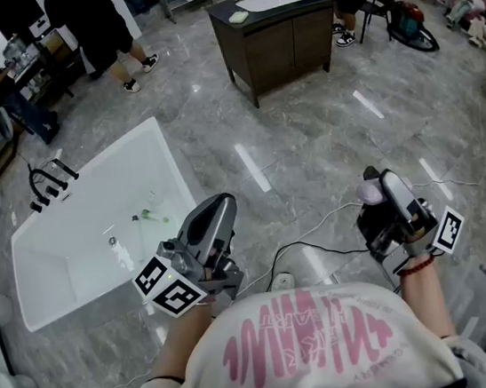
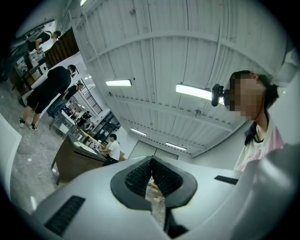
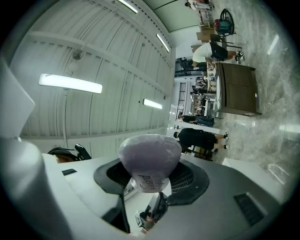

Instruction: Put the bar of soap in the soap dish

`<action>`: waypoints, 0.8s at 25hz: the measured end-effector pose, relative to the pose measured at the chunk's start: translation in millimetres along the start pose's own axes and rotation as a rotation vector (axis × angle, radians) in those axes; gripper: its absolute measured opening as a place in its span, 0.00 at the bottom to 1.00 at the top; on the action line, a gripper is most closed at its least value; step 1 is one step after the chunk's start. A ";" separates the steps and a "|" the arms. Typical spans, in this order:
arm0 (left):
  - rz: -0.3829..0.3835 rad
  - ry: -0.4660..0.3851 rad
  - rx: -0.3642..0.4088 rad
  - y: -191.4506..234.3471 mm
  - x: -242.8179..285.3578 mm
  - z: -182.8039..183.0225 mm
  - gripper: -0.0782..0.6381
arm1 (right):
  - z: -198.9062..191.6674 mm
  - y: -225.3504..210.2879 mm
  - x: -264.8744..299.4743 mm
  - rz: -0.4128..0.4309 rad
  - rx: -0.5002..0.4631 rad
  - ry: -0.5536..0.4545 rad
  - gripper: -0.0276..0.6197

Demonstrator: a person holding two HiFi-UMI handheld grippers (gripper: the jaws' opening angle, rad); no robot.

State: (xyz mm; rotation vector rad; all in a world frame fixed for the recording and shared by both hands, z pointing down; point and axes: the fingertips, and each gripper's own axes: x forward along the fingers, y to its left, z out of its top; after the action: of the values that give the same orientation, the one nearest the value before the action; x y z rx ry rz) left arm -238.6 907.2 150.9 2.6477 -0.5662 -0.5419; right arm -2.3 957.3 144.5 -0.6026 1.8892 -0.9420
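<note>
A lavender bar of soap [image 3: 150, 157] sits between the pads of my right gripper [image 3: 151, 177], which is shut on it. In the head view the soap [image 1: 370, 190] shows at that gripper's [image 1: 378, 186] tip, low on the right, held up near my chest. Low on the left, my left gripper [image 1: 219, 206] has its pads together with nothing between them; in its own view the left gripper [image 2: 151, 165] points up at the ceiling. Far off, a small pale dish [image 1: 239, 17] lies on the left corner of a dark vanity cabinet [image 1: 280, 40] with a white sink [image 1: 270, 0].
A white bathtub [image 1: 64, 259] stands at the left with a black faucet [image 1: 49, 184] and small bottles inside. A black cable [image 1: 309, 247] and a white cable cross the grey marble floor before me. People stand behind the cabinet and at the far left.
</note>
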 end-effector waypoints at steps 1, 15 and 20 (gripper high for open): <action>-0.001 -0.004 -0.003 0.3 0.2 0.6 0.11 | 0.2 0.1 0.2 0.001 -0.001 0.001 0.38; -0.001 -0.006 -0.010 20.3 9.2 11.0 0.11 | 2.1 -20.2 24.3 -0.011 0.009 0.017 0.38; 0.036 0.029 -0.030 56.7 18.1 11.4 0.11 | -0.9 -47.7 50.0 -0.056 -0.011 0.033 0.38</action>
State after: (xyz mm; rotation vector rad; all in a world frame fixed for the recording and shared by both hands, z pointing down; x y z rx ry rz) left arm -245.6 847.8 160.6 2.6072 -0.5916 -0.4971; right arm -25.1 893.4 157.7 -0.6531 1.9162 -0.9837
